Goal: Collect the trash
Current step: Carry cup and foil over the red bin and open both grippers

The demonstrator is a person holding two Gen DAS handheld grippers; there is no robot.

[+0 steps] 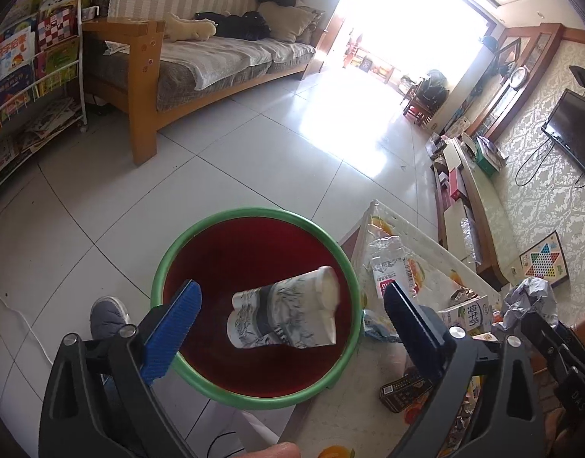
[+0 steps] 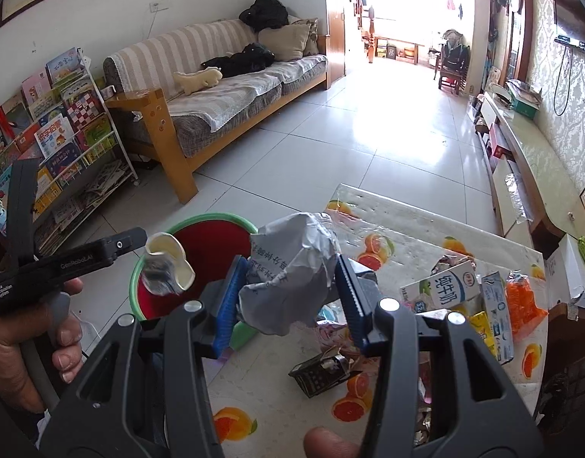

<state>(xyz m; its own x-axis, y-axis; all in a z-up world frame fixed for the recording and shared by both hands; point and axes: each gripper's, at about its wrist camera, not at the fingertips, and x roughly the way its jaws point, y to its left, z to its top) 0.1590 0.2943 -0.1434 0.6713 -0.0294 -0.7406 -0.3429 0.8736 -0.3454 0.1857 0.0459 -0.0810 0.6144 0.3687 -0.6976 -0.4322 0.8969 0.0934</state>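
A crushed paper cup (image 1: pixel 288 315) with a grey pattern hangs in the air over the green-rimmed red bin (image 1: pixel 254 213), between the wide-open fingers of my left gripper (image 1: pixel 292 305), touching neither. The cup (image 2: pixel 168 267) and bin (image 2: pixel 193 221) also show in the right wrist view, with the left gripper's body (image 2: pixel 63 263) beside them. My right gripper (image 2: pixel 288 290) is shut on a crumpled grey paper wad (image 2: pixel 288 278), held over the table's left edge near the bin.
The fruit-print table (image 2: pixel 407 236) carries a milk carton (image 2: pixel 441 286), a black box (image 2: pixel 319 372), orange wrappers (image 2: pixel 521 301) and a clear plastic bag (image 1: pixel 388 263). A sofa (image 1: pixel 178 57) and a bookshelf (image 1: pixel 33 76) stand beyond the tiled floor.
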